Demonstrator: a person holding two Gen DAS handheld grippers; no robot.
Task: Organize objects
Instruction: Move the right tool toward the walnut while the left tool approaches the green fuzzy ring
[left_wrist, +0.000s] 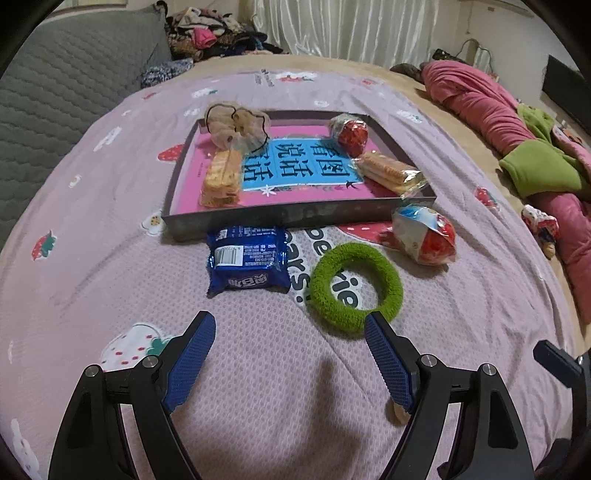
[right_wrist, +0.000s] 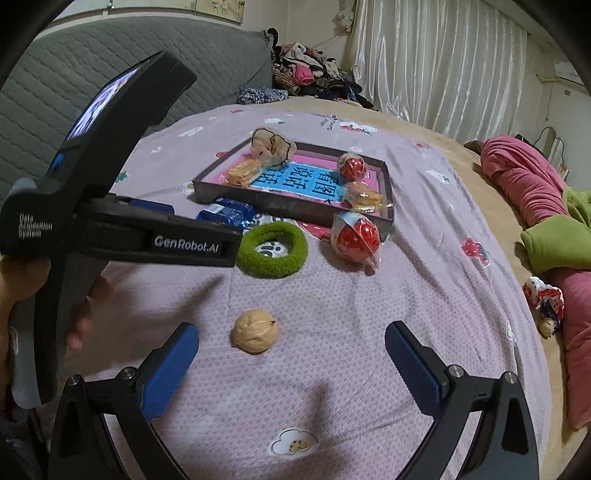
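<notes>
The walnut (right_wrist: 255, 331) lies loose on the bed (right_wrist: 369, 369), just beyond the right gripper (right_wrist: 291, 341) and left of centre between its spread, empty fingers, nearer this hand. The left gripper (left_wrist: 290, 330), fingers also apart and empty, faces the blue snack packet (left_wrist: 248, 260) and green ring (left_wrist: 355, 288), both lying near the tray (left_wrist: 295, 216).

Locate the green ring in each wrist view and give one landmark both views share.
Left wrist: green ring lies lower centre-right, just ahead of the open gripper's right finger, right of the blue packet.
Right wrist: green ring sits centre-left, beside the other gripper's tip, beyond the walnut.
Shared landmark: the tray just behind it.
</notes>
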